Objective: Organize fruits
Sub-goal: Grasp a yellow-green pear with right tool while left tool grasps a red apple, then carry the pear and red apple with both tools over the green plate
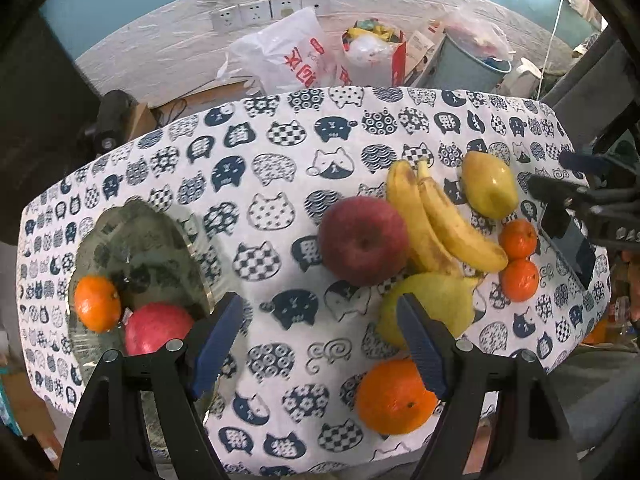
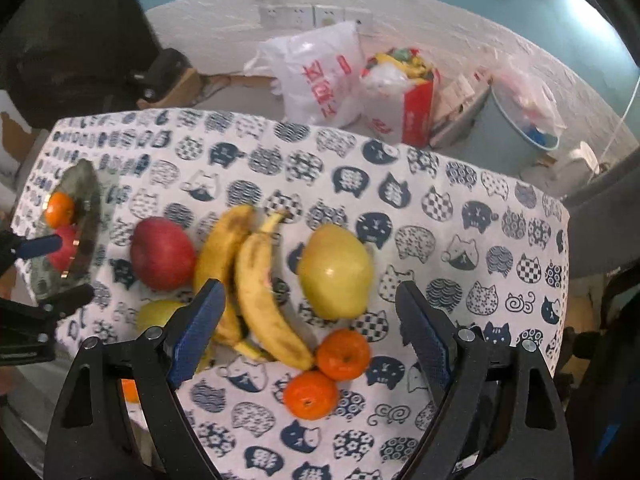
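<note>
Both hand-held grippers, left (image 1: pixel 320 336) and right (image 2: pixel 310 326), are hanging spread and empty over the desk (image 1: pixel 280 160); bananas (image 2: pixel 256 280) are lying between apple (image 2: pixel 162 254) and pear (image 2: pixel 336 272).

A white plastic bag (image 1: pixel 286 54) on the floor beyond the table, upper middle of both frames, carried large red Chinese characters, too distorted to read. A red-and-white carton (image 2: pixel 416 114) beside it bore equally illegible print.

Lower pear (image 1: pixel 430 300) half behind tongs, plate (image 2: pixel 86 216) blurred (edge-on)
</note>
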Motion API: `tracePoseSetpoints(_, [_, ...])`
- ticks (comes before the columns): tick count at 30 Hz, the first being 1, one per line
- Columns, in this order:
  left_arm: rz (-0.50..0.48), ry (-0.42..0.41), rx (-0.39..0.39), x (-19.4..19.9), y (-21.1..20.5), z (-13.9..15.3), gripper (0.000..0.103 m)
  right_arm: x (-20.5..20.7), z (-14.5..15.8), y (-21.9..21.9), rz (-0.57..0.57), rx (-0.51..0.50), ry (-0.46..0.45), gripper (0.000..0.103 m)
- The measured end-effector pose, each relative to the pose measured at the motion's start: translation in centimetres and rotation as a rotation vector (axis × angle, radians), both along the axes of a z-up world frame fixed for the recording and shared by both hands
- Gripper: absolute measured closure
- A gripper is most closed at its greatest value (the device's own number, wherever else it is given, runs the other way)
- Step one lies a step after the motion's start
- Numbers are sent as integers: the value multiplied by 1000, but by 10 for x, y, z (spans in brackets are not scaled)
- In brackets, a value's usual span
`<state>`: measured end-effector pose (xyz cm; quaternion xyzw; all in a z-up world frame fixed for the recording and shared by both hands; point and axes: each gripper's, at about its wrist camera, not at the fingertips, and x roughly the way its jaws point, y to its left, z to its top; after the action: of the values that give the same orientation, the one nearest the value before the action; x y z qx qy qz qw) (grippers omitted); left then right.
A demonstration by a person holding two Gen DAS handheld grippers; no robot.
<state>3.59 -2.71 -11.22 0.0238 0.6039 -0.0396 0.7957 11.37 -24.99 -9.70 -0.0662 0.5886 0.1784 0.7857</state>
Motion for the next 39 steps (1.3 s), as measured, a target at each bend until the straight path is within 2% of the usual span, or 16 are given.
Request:
tracePoseSetpoints(4, [3, 23, -28, 14, -6, -10, 17, 11, -19, -9, -18, -9, 19, 16])
tracePoseSetpoints(11, [29, 50, -47, 36, -9, -33, 17, 26, -50, -14, -18, -1, 73, 16])
tracePoseSetpoints(17, [67, 102, -136, 54, -6, -52, 15, 35, -79, -13, 2, -21, 114, 16])
tracePoseSetpoints(20, [64, 117, -142, 60, -10, -59, 15, 41, -88, -12, 3, 9, 137, 16])
tracePoseSetpoints(24, [53, 146, -141, 68, -15, -73, 15, 45, -98, -6, 15, -7, 158, 16])
tracePoseSetpoints(30, [43, 151, -166, 75, -15, -85, 15, 49, -110, -1, 36, -12, 177, 25])
tracePoseSetpoints(33, [38, 123, -190, 77, -13, -82, 20, 50, -109, 3, 48, -9, 170, 36])
tracePoseSetpoints(35, [19, 117, -214, 77, -10, -80, 27, 49, -107, 8, 61, -28, 155, 36])
tracePoseSetpoints(39, [-3, 95, -195, 75, -14, -80, 27, 48, -108, 12, 74, -45, 139, 36])
